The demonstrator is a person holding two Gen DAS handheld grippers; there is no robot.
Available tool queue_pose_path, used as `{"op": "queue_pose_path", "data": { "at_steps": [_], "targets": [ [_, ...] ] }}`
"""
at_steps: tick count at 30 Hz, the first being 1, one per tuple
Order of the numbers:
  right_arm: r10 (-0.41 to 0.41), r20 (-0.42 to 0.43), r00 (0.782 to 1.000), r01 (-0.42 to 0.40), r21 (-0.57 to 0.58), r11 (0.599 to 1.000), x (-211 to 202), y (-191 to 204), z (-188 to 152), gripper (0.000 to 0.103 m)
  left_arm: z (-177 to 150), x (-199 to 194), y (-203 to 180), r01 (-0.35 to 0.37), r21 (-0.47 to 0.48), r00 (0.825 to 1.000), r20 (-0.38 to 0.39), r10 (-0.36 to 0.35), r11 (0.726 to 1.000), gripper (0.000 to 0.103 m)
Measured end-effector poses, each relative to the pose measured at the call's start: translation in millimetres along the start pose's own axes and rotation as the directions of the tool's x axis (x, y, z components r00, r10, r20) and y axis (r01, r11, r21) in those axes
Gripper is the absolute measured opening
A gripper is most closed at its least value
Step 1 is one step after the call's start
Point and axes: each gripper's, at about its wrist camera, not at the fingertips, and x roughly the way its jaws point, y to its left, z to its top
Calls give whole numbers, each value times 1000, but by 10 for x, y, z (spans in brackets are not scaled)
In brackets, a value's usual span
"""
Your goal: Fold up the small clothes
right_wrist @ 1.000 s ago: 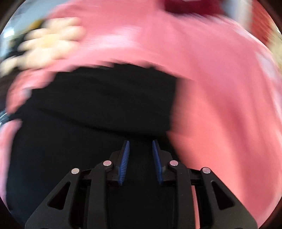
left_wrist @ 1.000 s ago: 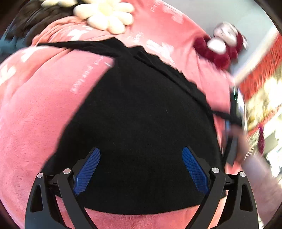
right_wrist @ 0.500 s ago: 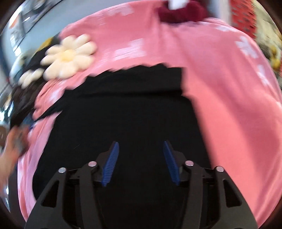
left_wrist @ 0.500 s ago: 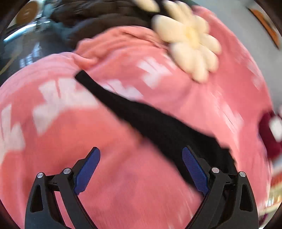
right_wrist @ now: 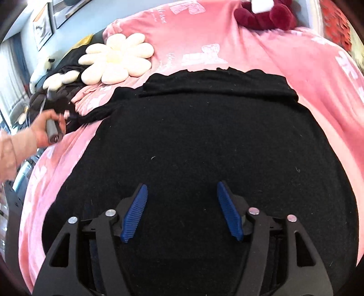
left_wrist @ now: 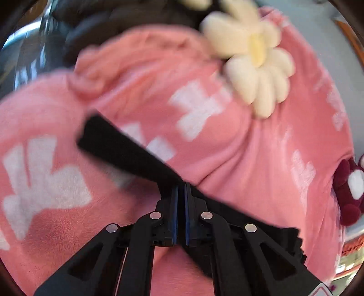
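Left gripper [left_wrist: 179,193] pinches the black garment's [right_wrist: 200,148] sleeve [left_wrist: 122,148], stretched over the pink blanket [left_wrist: 238,164]; right gripper [right_wrist: 180,210] hovers wide open above the body. That thin grip may slip if the sleeve is pulled hard, bunching the fold.

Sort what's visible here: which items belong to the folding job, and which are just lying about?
Job:
black garment
left gripper, shut on its sleeve
right gripper, open

Lying about:
flower cushion
red plush toy
pink blanket
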Motion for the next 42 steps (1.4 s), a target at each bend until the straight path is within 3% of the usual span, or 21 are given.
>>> {"op": "queue_pose_path", "data": {
  "at_steps": [3,4,7,9,11,12,13,15,16,17,19,21,23,28,32,36,37,38,39,40,42],
  "targets": [
    [22,2,1000,-22,29,999,-30,-70,17,65,-55,-397,-635,62,167,993,91,-78,984,2],
    [31,2,1000,-31,49,998,-44,-110,16,65,-140,-606,-994,101,260,984,114,-135,960,2],
    [42,4,999,-42,118,992,-80,-265,63,65,-594,-1124,-2001,240,496,946,74,-316,834,2],
    [27,7,1000,-28,158,987,-108,-399,101,66,-1075,-1368,-2575,349,593,910,-31,-413,725,3],
    [2,4,1000,-3,188,982,-135,-544,132,67,-1541,-1427,-2904,415,637,888,-127,-442,650,7],
    [-29,8,1000,27,208,978,-169,-679,151,67,-1781,-1402,-3030,448,644,878,-185,-442,620,23],
    [-46,9,999,43,221,974,-188,-755,166,69,-2098,-1340,-3137,474,648,873,-258,-415,596,58],
    [-87,3,996,83,271,959,-209,-1014,207,72,-2590,-1248,-3115,449,655,891,-275,-362,607,77],
    [-102,5,995,96,296,950,-230,-1130,217,72,-2702,-1229,-3065,438,654,897,-270,-351,616,77],
    [-114,9,993,105,320,942,-254,-1245,228,72,-2839,-1195,-2962,418,644,907,-264,-327,641,77],
    [-145,21,989,127,363,923,-324,-1478,272,72,-3035,-1131,-2653,368,582,929,-261,-262,726,77],
    [-154,37,987,130,369,920,-365,-1625,364,72,-3170,-1130,-2307,353,493,929,-289,-233,795,77],
    [-130,55,990,102,356,929,-349,-1710,537,72,-3301,-1199,-1954,335,442,928,-309,-209,832,77],
    [-146,81,986,129,190,973,-49,-1824,1218,65,-3330,-1406,-1397,243,455,961,-233,-149,857,77],
    [-118,4,993,112,286,952,401,-2107,1646,62,-3295,-1439,-1229,253,444,963,-201,-180,860,77],
    [-120,-83,989,142,370,918,800,-2297,1773,61,-3327,-1435,-1159,264,474,962,-187,-197,840,78],
    [-117,-109,987,150,369,917,888,-2290,1781,52,-3334,-1419,-1168,265,480,962,-185,-199,836,78],
    [-109,-128,986,148,358,922,953,-2265,1786,27,-3333,-1421,-1131,270,480,961,-185,-204,834,78],
    [-112,-155,982,158,329,931,1021,-2216,1801,12,-3342,-1416,-1096,279,476,959,-189,-213,834,78],
    [-110,-154,982,153,303,941,1033,-2164,1835,3,-3355,-1401,-1084,281,476,958,-189,-215,834,78],
    [-103,-95,990,124,252,960,914,-2035,1971,3,-3381,-1400,-1096,276,497,961,-173,-217,823,78]
  ]
}}
